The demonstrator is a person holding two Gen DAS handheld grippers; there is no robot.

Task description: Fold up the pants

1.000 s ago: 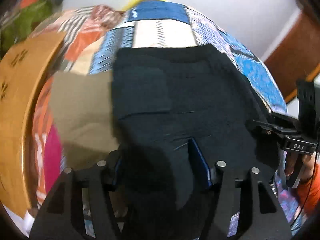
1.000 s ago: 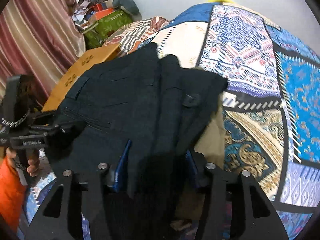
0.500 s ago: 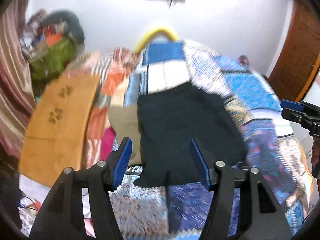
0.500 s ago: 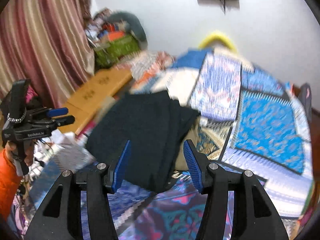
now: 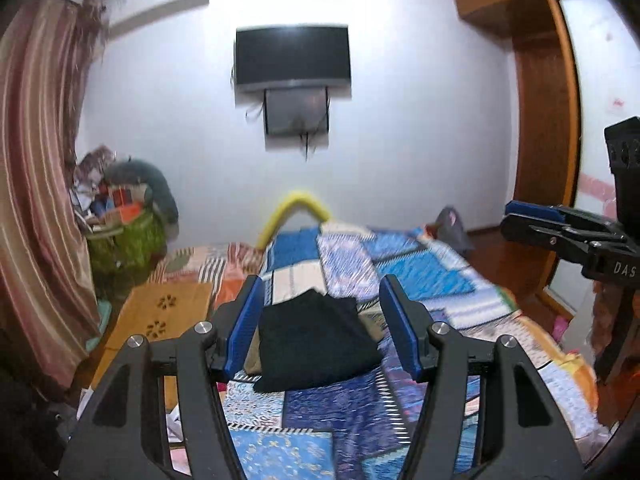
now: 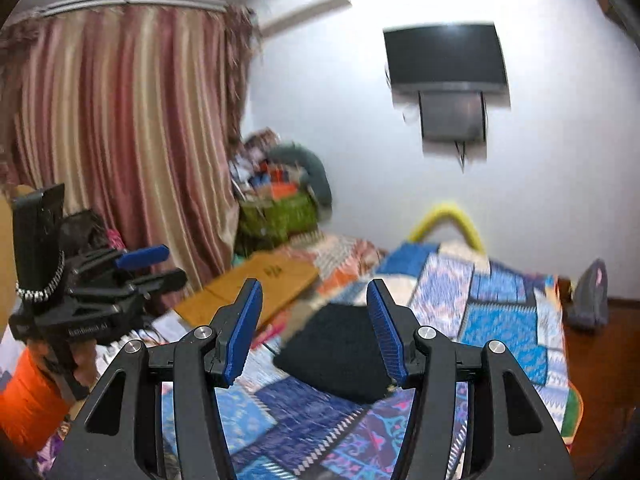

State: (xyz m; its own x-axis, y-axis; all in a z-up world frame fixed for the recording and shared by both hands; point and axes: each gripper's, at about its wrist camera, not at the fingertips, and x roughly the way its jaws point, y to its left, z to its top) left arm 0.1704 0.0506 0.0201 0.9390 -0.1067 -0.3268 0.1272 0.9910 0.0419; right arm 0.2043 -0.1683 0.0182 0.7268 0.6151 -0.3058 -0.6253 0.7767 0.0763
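Pants (image 5: 314,340), dark and folded into a compact rectangle, lie on the patchwork bed (image 5: 432,280), now seen from well back instead of filling our view as they did a second ago. Both pairs of tongs have let go and lifted away: a second ago each was down in the dark cloth, half a second ago they were already rising. Our left tongs (image 5: 320,324) now hang with their blue pads spread apart and nothing between them, and our right tongs (image 6: 314,332) are likewise spread and empty, well apart from the cloth. A tan garment (image 5: 252,354) peeks out just beside the pants on their left side, seemingly partly beneath them. We judge the folding to be finished, or very nearly so, with the bundle resting square and no loose leg trailing. A wooden board (image 5: 160,316) with paw-like cut-outs lies at the bed's left edge, and a dark television (image 5: 292,56) hangs on the far wall. Readable writing is scarce: white letters "DAS" show on the right tool's body in the left view, and pale lettering on the left tool's body in the right view looks like "Embodied AI", though blur makes that uncertain.
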